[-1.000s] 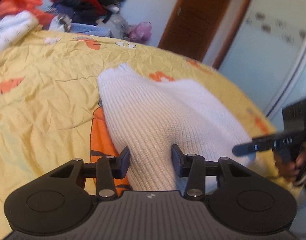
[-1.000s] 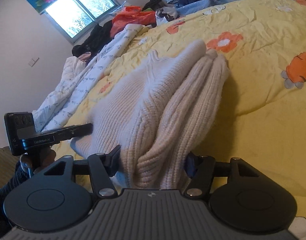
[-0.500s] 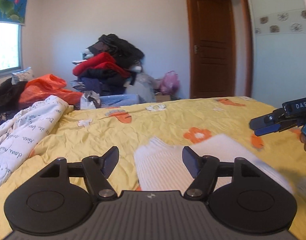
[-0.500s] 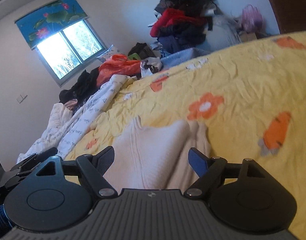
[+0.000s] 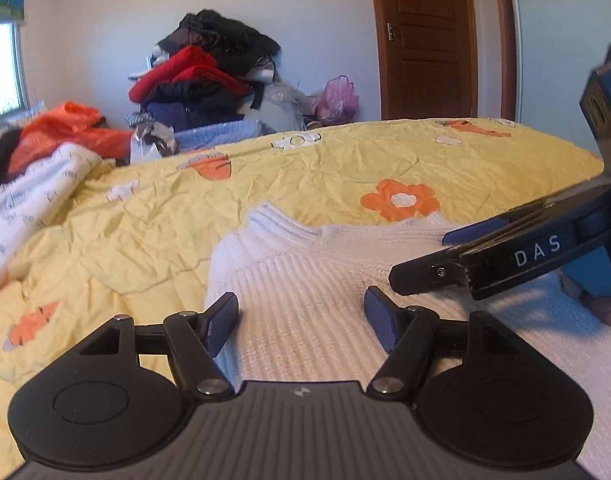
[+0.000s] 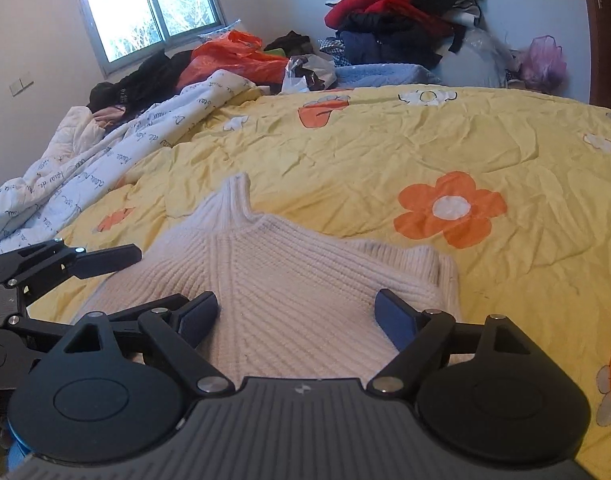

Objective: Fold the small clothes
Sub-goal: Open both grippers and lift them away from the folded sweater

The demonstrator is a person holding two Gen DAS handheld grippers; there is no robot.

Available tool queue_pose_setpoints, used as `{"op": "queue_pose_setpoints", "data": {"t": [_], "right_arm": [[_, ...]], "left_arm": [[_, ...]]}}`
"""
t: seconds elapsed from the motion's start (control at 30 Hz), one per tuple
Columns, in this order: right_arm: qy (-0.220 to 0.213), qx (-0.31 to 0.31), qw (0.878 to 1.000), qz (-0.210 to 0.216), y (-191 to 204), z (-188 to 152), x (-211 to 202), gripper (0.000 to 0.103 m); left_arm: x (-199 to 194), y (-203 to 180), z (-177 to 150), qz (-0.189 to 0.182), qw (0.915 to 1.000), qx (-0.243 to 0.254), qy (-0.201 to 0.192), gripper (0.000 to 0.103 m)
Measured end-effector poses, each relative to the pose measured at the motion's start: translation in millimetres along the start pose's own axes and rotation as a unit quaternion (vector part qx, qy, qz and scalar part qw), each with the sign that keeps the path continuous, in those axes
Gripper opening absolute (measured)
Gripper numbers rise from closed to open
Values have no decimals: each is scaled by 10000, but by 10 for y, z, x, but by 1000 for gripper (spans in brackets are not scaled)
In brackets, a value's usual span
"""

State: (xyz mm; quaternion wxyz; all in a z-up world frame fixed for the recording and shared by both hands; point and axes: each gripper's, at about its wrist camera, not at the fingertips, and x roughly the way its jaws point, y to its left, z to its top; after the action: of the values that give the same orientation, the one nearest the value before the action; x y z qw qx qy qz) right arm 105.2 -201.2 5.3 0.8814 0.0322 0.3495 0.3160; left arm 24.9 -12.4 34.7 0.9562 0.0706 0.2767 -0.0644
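A white ribbed knit sweater (image 5: 325, 284) lies folded on the yellow flowered quilt (image 5: 305, 168), its high collar pointing away from me; it also shows in the right wrist view (image 6: 289, 280). My left gripper (image 5: 301, 320) is open and empty just above the sweater's near part. My right gripper (image 6: 297, 316) is open and empty over the sweater's near edge. The right gripper reaches in from the right in the left wrist view (image 5: 505, 252), and the left gripper shows at the left in the right wrist view (image 6: 65, 264).
A white printed blanket (image 6: 97, 176) lies bunched along the bed's left side. A pile of red, black and blue clothes (image 5: 209, 80) and an orange bag (image 5: 65, 128) stand beyond the bed. A brown door (image 5: 425, 36) is at the back right.
Both grippers held the sweater one second ago, then let go and opened. The sweater now lies flat on the quilt, and both grippers have come down close over it.
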Motion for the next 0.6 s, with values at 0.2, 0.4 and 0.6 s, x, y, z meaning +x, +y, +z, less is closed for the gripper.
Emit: {"op": "queue_pose_setpoints", "data": {"t": [0.2,0.4,0.6], "right_arm": [[-63,-26,10000,-50,31,14,-25,85],[-518,404,9975,-261,180,-4,-546,87],[-590,162,9974,-382,279,-23,-720,92]], "left_arm": [[-28,16,22,-39,10000,-67,37,70],[-245,77,43,75,9989,-446,92,75],[-261,77,27,127,9981,-586,126,75]]}}
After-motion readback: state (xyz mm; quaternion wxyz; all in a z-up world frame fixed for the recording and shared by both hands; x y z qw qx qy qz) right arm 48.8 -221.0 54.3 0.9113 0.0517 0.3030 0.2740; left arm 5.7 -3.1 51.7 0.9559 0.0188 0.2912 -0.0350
